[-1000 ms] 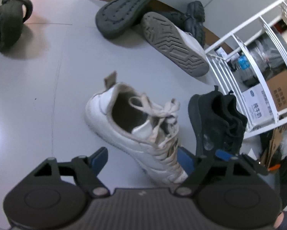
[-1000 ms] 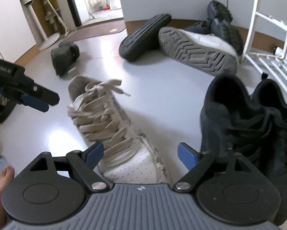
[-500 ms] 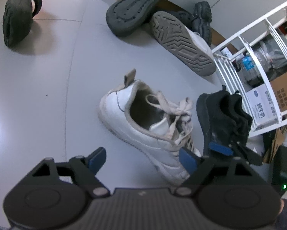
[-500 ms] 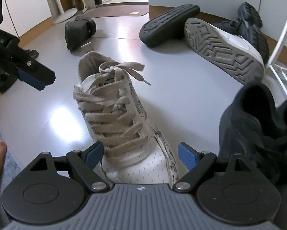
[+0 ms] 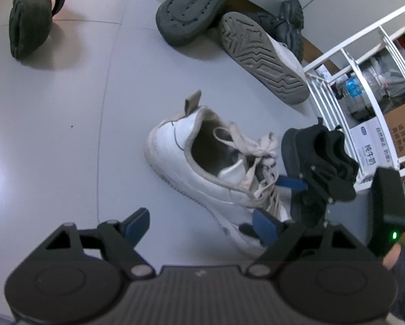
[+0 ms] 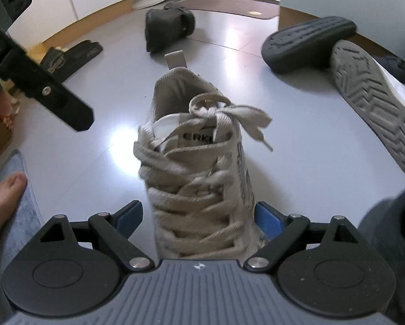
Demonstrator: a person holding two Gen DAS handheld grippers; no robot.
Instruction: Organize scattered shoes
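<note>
White laced sneaker (image 6: 197,178) stands upright on grey floor (image 6: 310,135), toe between the wide-open jaws of right hand-held gripper (image 6: 198,214), which have just been opening; pads not pressing it. Left hand-held gripper (image 5: 199,220) hovers open, empty, beside the sneaker. Black sneaker (image 5: 321,157) just beside, near white rack (image 5: 346,54).

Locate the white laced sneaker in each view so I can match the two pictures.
Left wrist view: white laced sneaker lies centre, heel up-left, toe running down-right toward the right gripper.
Right wrist view: the sneaker fills the centre, toe between the open jaws, heel pointing away.
Shared landmark: the overturned white sneaker, grey zigzag sole showing, beside the dark slide sole.
</note>
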